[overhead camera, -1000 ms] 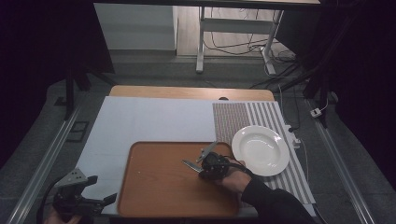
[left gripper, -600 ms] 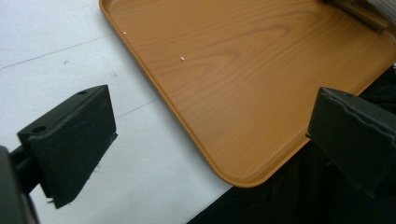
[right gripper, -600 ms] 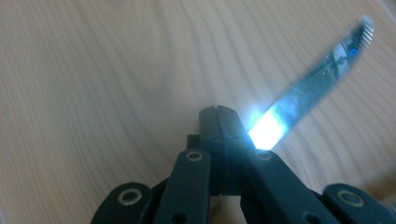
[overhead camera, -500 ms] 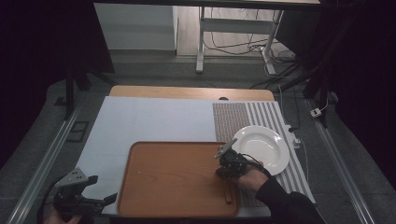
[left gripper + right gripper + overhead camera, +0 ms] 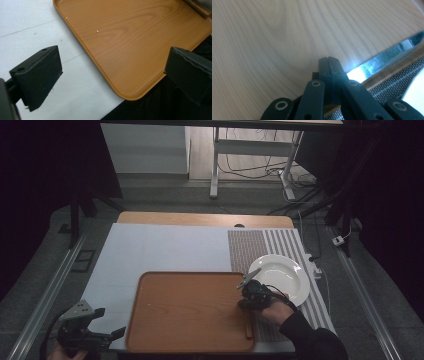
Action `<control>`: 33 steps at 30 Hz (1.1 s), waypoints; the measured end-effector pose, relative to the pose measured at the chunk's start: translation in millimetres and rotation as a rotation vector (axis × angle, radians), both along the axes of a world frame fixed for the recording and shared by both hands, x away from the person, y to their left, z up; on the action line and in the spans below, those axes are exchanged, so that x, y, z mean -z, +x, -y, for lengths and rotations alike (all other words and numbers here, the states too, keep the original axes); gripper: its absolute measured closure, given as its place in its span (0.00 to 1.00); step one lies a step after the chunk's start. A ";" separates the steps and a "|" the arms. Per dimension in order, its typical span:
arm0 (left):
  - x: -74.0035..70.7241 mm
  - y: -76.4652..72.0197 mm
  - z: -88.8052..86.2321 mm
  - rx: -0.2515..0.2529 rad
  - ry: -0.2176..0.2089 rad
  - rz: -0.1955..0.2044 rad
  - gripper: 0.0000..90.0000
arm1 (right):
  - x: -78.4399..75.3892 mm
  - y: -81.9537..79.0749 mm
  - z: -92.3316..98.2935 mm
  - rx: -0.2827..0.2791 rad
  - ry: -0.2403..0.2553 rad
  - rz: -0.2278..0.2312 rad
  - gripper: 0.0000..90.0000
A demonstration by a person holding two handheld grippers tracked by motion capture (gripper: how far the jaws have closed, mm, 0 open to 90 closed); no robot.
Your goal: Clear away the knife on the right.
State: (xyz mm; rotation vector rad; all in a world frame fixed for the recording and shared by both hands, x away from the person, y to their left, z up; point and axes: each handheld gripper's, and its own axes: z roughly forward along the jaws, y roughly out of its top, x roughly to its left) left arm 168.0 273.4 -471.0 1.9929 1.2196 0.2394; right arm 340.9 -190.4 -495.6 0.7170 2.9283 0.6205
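A knife lies along the right rim of the brown wooden tray (image 5: 190,312). Its shiny blade (image 5: 384,61) runs off to the right beside my right gripper (image 5: 328,62). Its brown handle (image 5: 248,322) sticks out toward the near edge. My right gripper (image 5: 252,292) hovers low over that rim with its jaws shut and pads pressed together, tips right by the blade. I see nothing between them. A white plate (image 5: 282,277) sits just right of it on a striped mat. My left gripper (image 5: 82,332) stands wide open at the near left, the tray's corner (image 5: 130,92) ahead of its jaws (image 5: 112,75).
A pale cloth (image 5: 165,250) covers the table left of and behind the tray. The striped mat (image 5: 255,245) lies at the right. A person's dark sleeve (image 5: 310,340) comes in from the bottom right. Metal rails (image 5: 55,270) flank the table.
My right gripper has slid right, from the tray's middle right to its right rim beside the plate. The brown handle now shows below it. The left gripper kept still.
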 end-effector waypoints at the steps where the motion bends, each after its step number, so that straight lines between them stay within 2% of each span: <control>1: -0.1 0.0 -0.1 0.003 -0.001 -0.002 0.01 | -0.8 -0.1 0.8 0.003 0.006 -0.001 1.00; 3: -0.1 0.1 -0.2 0.002 0.000 -0.002 0.01 | -4.0 -0.6 1.7 0.003 0.037 0.006 0.99; 7: -0.1 -0.1 -0.6 0.002 -0.004 -0.002 0.01 | -12.4 -4.0 0.6 0.014 0.085 0.041 0.90; 13: 0.0 -0.1 -0.6 0.001 -0.005 -0.004 0.01 | -24.3 -8.8 2.9 0.050 0.135 0.102 0.71; 20: 0.1 -0.1 -0.7 0.000 -0.006 -0.004 0.01 | -32.7 -13.5 10.5 0.105 0.190 0.118 0.47; 25: 0.1 -0.1 -1.3 0.000 -0.008 -0.005 0.01 | -39.9 -21.2 17.0 0.133 0.230 0.162 0.27; 29: 0.1 -0.5 -1.5 -0.003 -0.009 -0.004 0.01 | -44.6 -29.1 23.2 0.157 0.254 0.184 0.16; 33: 0.1 -1.0 -2.2 -0.002 -0.011 -0.004 0.01 | -47.6 -38.0 31.5 0.181 0.269 0.193 0.10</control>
